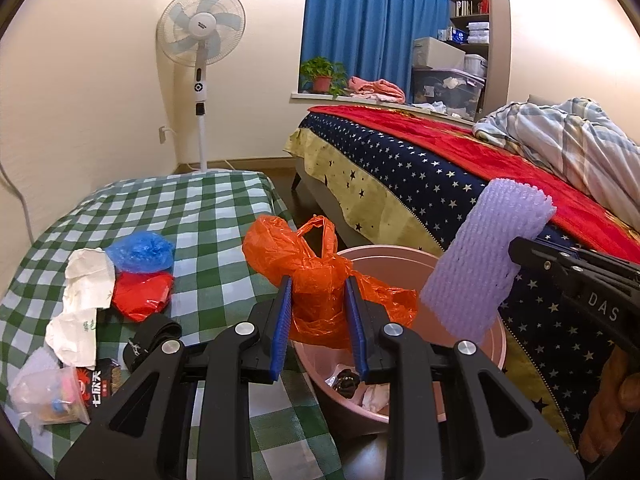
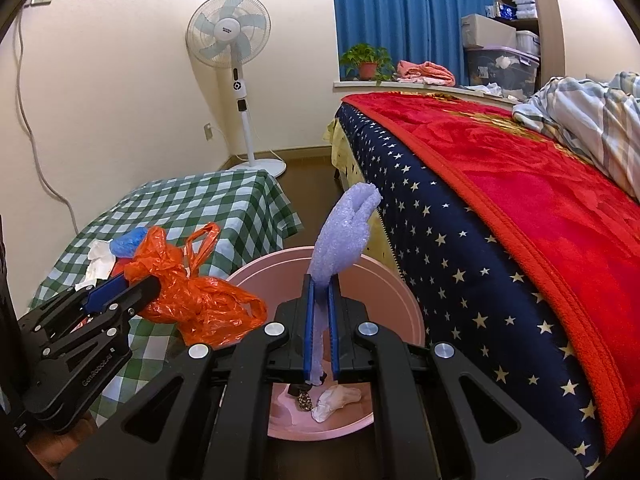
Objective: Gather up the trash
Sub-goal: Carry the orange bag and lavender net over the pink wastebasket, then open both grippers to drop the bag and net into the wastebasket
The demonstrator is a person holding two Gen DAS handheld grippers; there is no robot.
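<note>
My left gripper (image 1: 318, 286) is shut on an orange plastic bag (image 1: 316, 276) and holds it over the near rim of a pink bin (image 1: 494, 344). My right gripper (image 2: 322, 284) is shut on a purple foam net (image 2: 340, 232) above the same pink bin (image 2: 400, 292). The bin holds crumpled paper (image 2: 340, 398) and a dark wrapper (image 2: 304, 398). The right gripper also shows in the left wrist view (image 1: 516, 254), and the left gripper in the right wrist view (image 2: 128, 286).
A green checked table (image 1: 192, 216) carries a blue bag (image 1: 140, 250), a red bag (image 1: 142, 294), white paper (image 1: 86, 280), a black strap (image 1: 154, 338) and snack packets (image 1: 60, 396). A bed (image 2: 500, 200) stands right of the bin. A fan (image 1: 202, 28) stands in the corner.
</note>
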